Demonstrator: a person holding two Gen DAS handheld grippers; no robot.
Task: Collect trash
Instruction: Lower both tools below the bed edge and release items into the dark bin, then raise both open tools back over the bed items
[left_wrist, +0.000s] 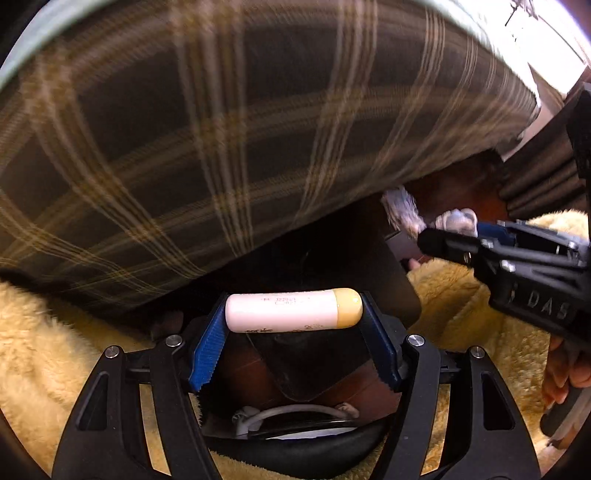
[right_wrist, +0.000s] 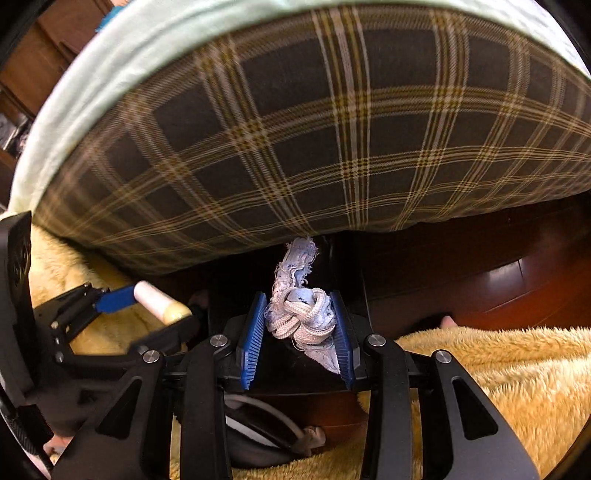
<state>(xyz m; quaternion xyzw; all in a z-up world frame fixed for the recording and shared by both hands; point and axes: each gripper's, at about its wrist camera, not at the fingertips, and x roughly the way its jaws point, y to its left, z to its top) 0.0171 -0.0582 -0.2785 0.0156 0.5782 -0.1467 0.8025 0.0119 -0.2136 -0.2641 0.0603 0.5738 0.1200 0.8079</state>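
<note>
Beside plaid bedding (right_wrist: 295, 129), left tongs (left_wrist: 293, 314) clamp tube (left_wrist: 291, 309) crosswise.

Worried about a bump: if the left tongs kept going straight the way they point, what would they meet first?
Probably the dark gap under the plaid cushion, past the held white tube; blur leaves the depth unclear.

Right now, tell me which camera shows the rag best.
Right wrist view: the rag sits centred and sharp, pinched between the right gripper pads, its frayed tail sticking up. Left wrist view shows it only small and blurred at the right, at that gripper's tip.
</note>
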